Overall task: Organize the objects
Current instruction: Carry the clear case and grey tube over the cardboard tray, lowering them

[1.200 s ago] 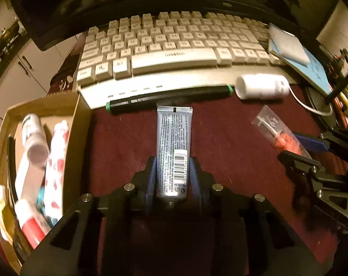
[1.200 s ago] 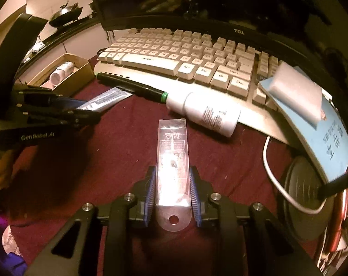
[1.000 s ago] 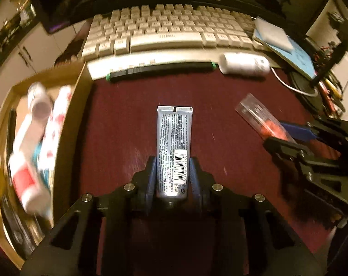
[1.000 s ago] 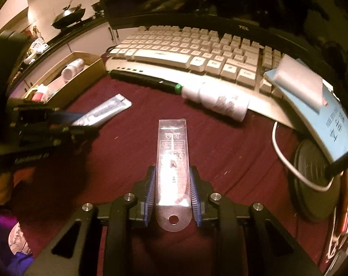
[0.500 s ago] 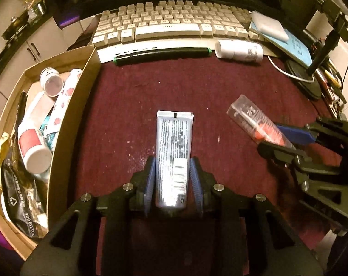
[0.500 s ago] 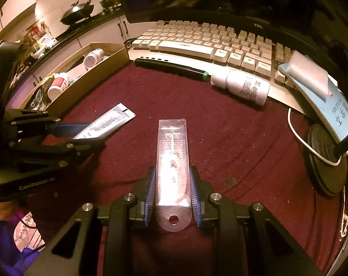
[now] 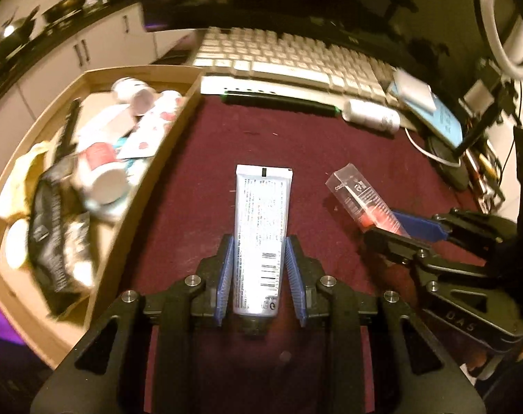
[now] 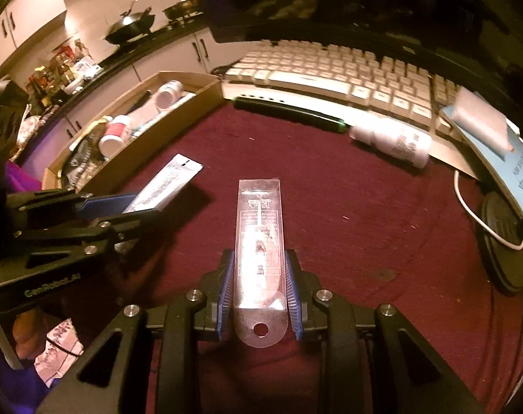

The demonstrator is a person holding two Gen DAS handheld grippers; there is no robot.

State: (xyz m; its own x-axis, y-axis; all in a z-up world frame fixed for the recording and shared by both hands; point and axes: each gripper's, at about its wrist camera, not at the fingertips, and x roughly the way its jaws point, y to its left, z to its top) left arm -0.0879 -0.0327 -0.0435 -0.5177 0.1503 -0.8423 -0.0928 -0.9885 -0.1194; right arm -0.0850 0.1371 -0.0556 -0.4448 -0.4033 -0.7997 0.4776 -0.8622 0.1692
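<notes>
In the left wrist view, the left gripper, black with ribbed blue pads, pinches one flat silver squeeze tube printed with fine text and a barcode; the tube's crimped end points away from the camera, above the dark red cloth-covered table. At left stands one shallow brown cardboard box, holding a blurred jumble: at least two white round bottles, a white tube with red spots, a crinkled black packet. At right the right gripper grips one clear rigid plastic case with something red inside. Farther back lie one long black marker with green ends and one white cylindrical bottle on its side, both just in front of the cream keyboard.

In the right wrist view, the right gripper's pads press on the long sides of the clear case, a glossy rectangle with a rounded tab and one round hanging hole at the near end. The left gripper enters from the left, clamping the silver tube above the cloth. The cardboard box sits just beside the keyboard's left end. The marker and the bottle lie end to end. One light blue book carries a white rectangular block, and a white cable curves over a round black disc.
</notes>
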